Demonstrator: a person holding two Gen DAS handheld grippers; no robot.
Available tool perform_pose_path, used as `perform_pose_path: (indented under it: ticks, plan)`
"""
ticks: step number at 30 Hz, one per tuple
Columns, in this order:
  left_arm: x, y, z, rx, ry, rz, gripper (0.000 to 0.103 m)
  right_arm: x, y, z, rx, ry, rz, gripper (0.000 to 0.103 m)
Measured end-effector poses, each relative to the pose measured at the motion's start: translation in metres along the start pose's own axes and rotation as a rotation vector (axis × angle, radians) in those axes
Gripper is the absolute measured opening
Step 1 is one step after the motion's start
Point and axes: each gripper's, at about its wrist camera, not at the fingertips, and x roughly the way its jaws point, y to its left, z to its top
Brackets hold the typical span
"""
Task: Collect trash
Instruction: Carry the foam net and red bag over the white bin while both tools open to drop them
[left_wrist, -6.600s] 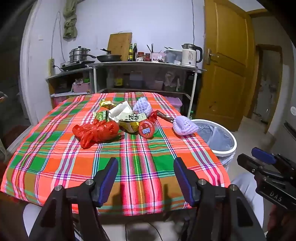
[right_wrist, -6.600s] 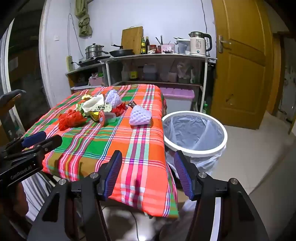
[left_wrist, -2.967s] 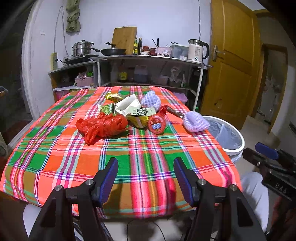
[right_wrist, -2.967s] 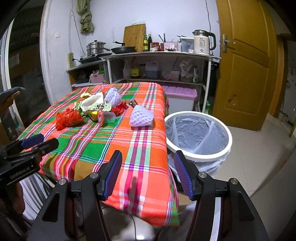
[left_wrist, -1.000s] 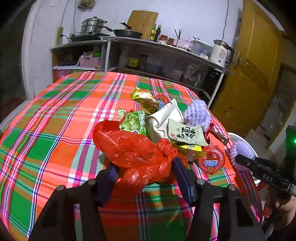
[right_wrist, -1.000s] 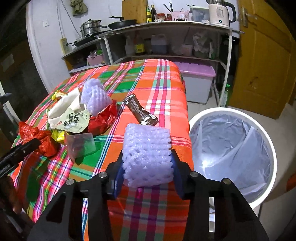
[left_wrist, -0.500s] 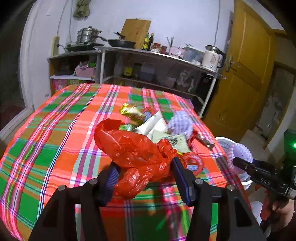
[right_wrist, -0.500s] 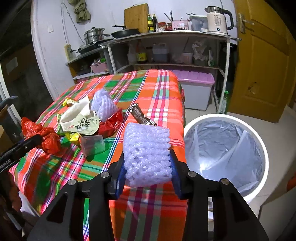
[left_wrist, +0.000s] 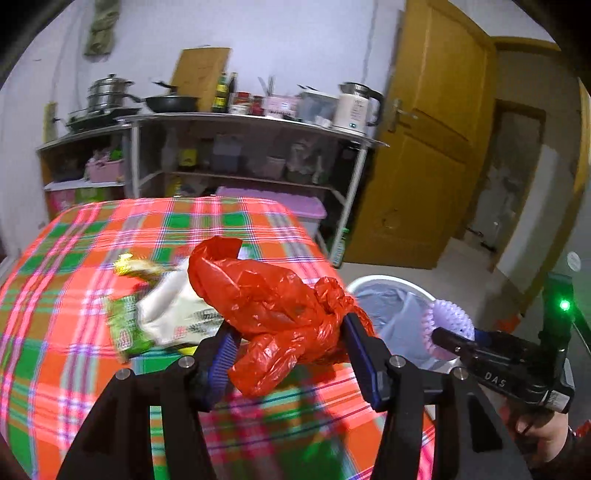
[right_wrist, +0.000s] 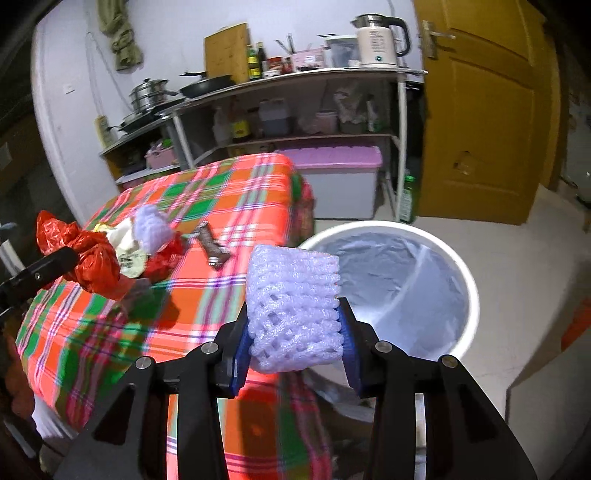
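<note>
Left gripper (left_wrist: 291, 363) jaws clamp the red bag (left_wrist: 273, 314), right gripper (right_wrist: 293, 350) jaws the foam net (right_wrist: 293, 314), both lifted off the surface (right_wrist: 229, 192) toward the bin (right_wrist: 467, 295).

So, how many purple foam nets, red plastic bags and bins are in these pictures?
Purple foam nets: 2, the held net in the right gripper, the loose net on the table.
Red plastic bags: 1, the red bag in the left gripper.
Bin: 1
Total: 4
</note>
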Motion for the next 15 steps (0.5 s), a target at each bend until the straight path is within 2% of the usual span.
perform_pose_path:
  ticks: [8,15]
  plan:
    - [0.044,-0.053,0.009,0.092,0.037,-0.101,0.057,0.008,-0.045,-0.004,0.067,0.020,-0.055,0.043]
    - [0.085,-0.083,0.011,0.140,0.088,-0.159,0.057,0.025,-0.071,-0.008,0.104,0.055,-0.087,0.043]
